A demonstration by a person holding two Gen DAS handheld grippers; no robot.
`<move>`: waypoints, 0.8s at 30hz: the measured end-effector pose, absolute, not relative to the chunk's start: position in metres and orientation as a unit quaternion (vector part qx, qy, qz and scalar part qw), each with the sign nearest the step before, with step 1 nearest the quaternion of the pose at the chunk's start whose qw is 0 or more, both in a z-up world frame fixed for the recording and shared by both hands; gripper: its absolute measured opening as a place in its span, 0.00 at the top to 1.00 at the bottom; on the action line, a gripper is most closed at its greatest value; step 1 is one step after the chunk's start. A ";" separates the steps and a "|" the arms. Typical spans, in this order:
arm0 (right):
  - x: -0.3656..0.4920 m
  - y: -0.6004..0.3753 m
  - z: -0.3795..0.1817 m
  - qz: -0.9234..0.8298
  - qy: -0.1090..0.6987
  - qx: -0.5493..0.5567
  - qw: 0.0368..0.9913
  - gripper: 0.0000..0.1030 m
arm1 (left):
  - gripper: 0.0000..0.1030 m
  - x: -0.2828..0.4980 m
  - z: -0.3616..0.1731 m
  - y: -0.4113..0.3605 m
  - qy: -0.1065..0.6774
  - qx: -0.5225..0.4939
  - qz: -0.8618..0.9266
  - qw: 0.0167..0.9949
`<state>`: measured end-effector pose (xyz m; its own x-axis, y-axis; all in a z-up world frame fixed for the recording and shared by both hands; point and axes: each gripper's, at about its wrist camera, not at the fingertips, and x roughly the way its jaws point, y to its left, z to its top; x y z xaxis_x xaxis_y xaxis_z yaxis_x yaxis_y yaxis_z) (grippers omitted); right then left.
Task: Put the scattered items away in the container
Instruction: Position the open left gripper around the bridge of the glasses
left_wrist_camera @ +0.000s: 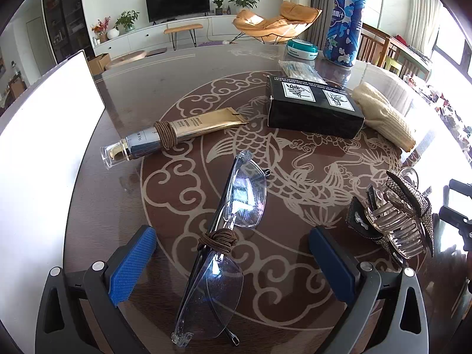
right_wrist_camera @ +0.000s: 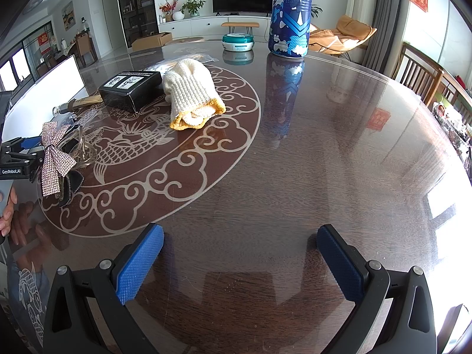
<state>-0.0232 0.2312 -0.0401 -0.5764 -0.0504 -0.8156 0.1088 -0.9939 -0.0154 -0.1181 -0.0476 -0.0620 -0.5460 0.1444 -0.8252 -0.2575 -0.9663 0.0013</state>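
Clear glasses point(left_wrist_camera: 224, 230) with a brown hair tie point(left_wrist_camera: 219, 239) wound round them lie on the round table, between the fingers of my open left gripper point(left_wrist_camera: 233, 258). A gold tube point(left_wrist_camera: 177, 131) with another hair tie lies further back. A black box point(left_wrist_camera: 314, 107), a cream knitted glove point(left_wrist_camera: 383, 115) and a sparkly bow hair claw point(left_wrist_camera: 392, 221) lie to the right. The white container point(left_wrist_camera: 44, 159) stands at the left. My right gripper point(right_wrist_camera: 240, 262) is open over bare table; the glove point(right_wrist_camera: 191, 94), box point(right_wrist_camera: 129, 90) and claw point(right_wrist_camera: 60, 159) lie far to its left.
A tall blue patterned can point(left_wrist_camera: 345, 20) and a teal round tin point(left_wrist_camera: 301, 48) stand at the table's far edge, with a bag of cotton swabs point(left_wrist_camera: 299, 70) behind the box. Wooden chairs point(right_wrist_camera: 424, 79) ring the table. A hand point(right_wrist_camera: 7, 206) holds the left gripper's handle.
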 end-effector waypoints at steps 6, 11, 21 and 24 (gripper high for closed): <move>-0.023 0.231 -0.040 -0.887 0.032 0.458 0.045 0.00 | 0.00 -0.118 -0.062 -0.048 0.061 -0.462 0.877 0.114; -0.023 0.231 -0.040 -0.887 0.032 0.458 0.045 0.00 | 0.00 -0.118 -0.062 -0.048 0.061 -0.462 0.877 0.113; -0.023 0.231 -0.040 -0.887 0.032 0.458 0.045 0.00 | 0.00 -0.116 -0.061 -0.049 0.059 -0.462 0.879 0.103; -0.023 0.231 -0.040 -0.887 0.032 0.458 0.045 0.00 | 0.00 -0.116 -0.061 -0.049 0.058 -0.462 0.879 0.105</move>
<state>-0.0234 0.2311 -0.0401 -0.5763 -0.0506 -0.8157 0.1090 -0.9939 -0.0154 -0.1160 -0.0492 -0.0606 -0.5520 0.1305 -0.8236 -0.2383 -0.9712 0.0059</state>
